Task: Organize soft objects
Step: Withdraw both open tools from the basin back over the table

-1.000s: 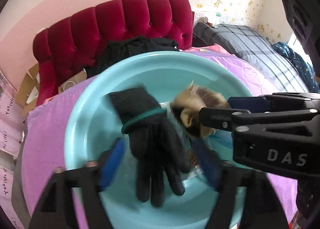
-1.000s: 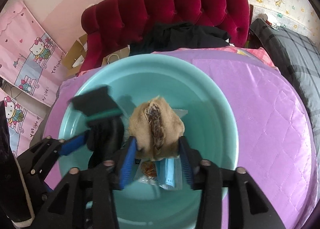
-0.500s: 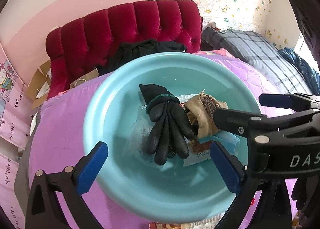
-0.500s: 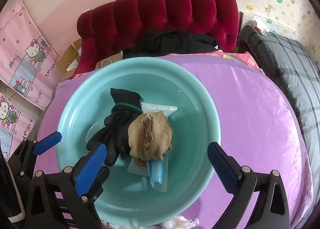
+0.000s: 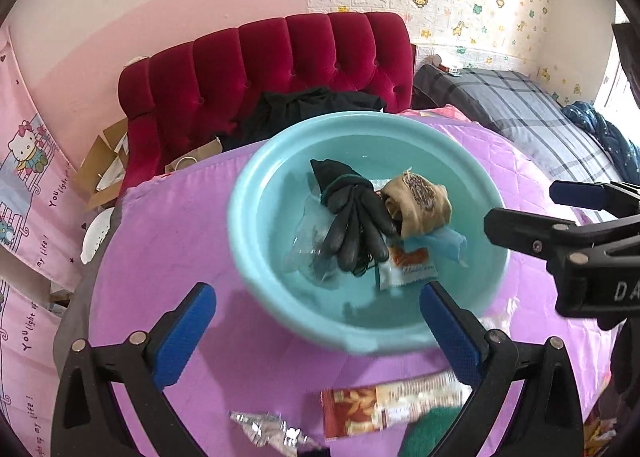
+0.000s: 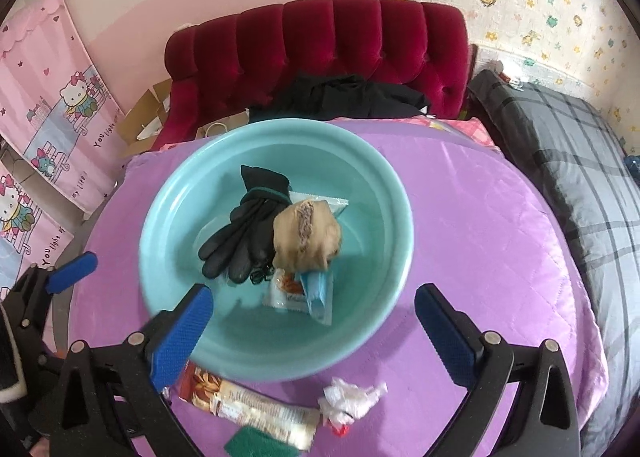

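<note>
Gloves and pouch in basin

Black gloves (image 6: 244,241) and a tan pouch (image 6: 308,237) lay inside the teal basin (image 6: 160,213). Both the left gripper (image 5: 320,333) and right gripper (image 6: 316,333) hung spread and empty. Next probably meant picking another soft item, perhaps the crumpled tissue (image 6: 352,401).

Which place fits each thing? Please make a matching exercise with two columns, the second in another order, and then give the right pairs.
Things:
1. black glove
2. crumpled white tissue
3. black clothing
4. long snack wrapper

Places:
A. on the purple cover, beside the long snack wrapper
B. inside the teal basin, touching the tan pouch
C. on the purple cover, against the basin's near rim
D. against the red headboard

Pairs: 1-B, 2-A, 3-D, 4-C
</note>
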Demonstrator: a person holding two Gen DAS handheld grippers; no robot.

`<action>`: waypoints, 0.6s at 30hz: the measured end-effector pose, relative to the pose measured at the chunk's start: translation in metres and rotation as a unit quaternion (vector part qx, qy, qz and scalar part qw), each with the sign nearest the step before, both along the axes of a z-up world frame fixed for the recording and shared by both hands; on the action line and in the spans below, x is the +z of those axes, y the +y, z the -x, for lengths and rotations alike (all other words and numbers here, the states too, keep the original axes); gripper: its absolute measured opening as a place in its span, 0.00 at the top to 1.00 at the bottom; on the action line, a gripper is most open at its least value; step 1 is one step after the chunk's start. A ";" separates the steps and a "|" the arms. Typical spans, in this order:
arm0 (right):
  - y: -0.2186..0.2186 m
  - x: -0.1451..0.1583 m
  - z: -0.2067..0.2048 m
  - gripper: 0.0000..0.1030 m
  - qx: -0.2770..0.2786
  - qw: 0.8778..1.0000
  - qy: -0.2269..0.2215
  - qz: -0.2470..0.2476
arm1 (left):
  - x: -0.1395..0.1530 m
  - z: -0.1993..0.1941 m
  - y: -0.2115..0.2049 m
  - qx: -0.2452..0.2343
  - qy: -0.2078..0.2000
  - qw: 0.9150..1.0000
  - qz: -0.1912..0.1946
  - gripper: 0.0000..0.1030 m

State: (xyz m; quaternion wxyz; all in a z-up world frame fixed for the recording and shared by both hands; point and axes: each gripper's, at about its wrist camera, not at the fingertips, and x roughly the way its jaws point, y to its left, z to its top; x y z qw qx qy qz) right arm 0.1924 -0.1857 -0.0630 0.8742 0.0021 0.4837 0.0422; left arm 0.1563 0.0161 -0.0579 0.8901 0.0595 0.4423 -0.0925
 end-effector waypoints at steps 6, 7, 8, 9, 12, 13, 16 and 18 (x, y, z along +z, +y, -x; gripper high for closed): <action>0.000 0.000 0.029 0.00 -0.003 1.000 0.005 0.004 | 0.002 0.027 0.011 -0.001 -0.002 1.000 -0.001 0.00; 0.000 -0.001 0.032 0.00 -0.004 1.000 0.007 0.005 | 0.002 0.031 0.012 -0.001 -0.002 1.000 -0.001 0.00; 0.000 -0.002 0.037 0.00 -0.005 1.000 0.008 0.007 | 0.001 0.034 0.014 -0.002 -0.003 1.000 -0.001 0.00; 0.000 -0.002 0.041 0.00 -0.006 1.000 0.007 0.008 | 0.001 0.038 0.015 -0.002 -0.003 1.000 -0.002 0.00; 0.002 -0.004 0.054 0.00 -0.008 1.000 0.007 0.011 | -0.002 0.049 0.022 0.001 -0.003 1.000 -0.005 0.00; 0.002 -0.005 0.058 0.00 -0.009 1.000 0.007 0.012 | -0.004 0.054 0.025 0.001 -0.004 1.000 -0.007 0.00; 0.003 -0.008 0.071 0.00 -0.015 1.000 0.007 0.008 | -0.010 0.069 0.033 0.007 -0.008 1.000 -0.017 0.00; 0.004 -0.012 0.084 0.00 -0.021 1.000 0.007 -0.001 | -0.015 0.077 0.038 0.009 -0.004 1.000 -0.010 0.00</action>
